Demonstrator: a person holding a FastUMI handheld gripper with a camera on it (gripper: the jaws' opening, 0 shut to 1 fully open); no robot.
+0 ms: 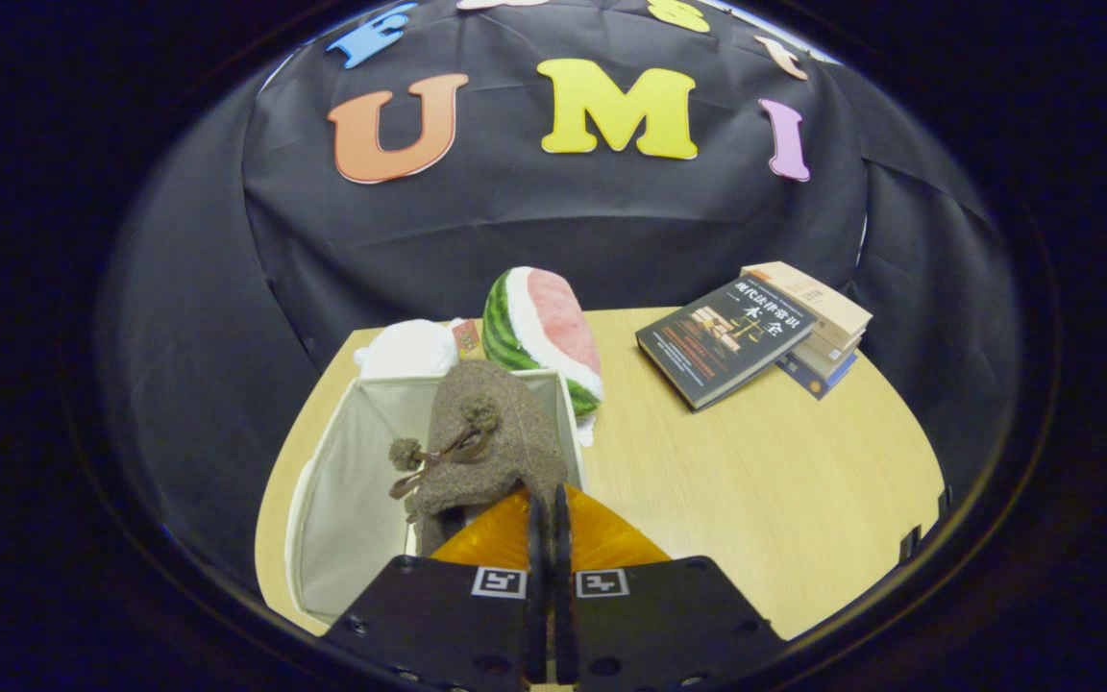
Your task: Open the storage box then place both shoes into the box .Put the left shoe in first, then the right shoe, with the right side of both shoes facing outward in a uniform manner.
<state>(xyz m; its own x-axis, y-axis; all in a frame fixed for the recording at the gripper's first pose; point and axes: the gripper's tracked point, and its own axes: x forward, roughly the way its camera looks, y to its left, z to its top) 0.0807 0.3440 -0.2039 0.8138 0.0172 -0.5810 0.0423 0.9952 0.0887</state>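
**Fuzzy brown shoe pinched above the open storage box**

The gripper [550,509] had its two fingers drawn almost together, with only a thin dark slit between them, and they appeared to pinch the rear edge of a brown shoe [491,447]. The exact contact was hard to make out, since the fingertips met right at the shoe's lower edge. The shoe was a soft, slipper-like thing with a coarse, speckled, felt-like surface and a rounded, domed upper. A thin brown cord tied in a bow crossed its front, ending in two small fluffy pompoms.

The shoe hung just ahead of the fingers, over the right-hand part of the storage box [342,481]. The box was an open-topped fabric bin with pale cream cloth walls, soft rolled rims and a squarish mouth. Its inside left of the shoe showed bare lining.

Behind the box lay a plush watermelon slice [539,327], with striped green rind, a white band and pink flesh, leaning on the box's far right corner. A white fluffy plush [407,351] sat beside it, at the far left corner.

All stood on a smooth, light wooden table [755,481] with a curved edge. Well apart to the right, a dark-covered book [726,336] lay tilted against a short stack of books [823,322].
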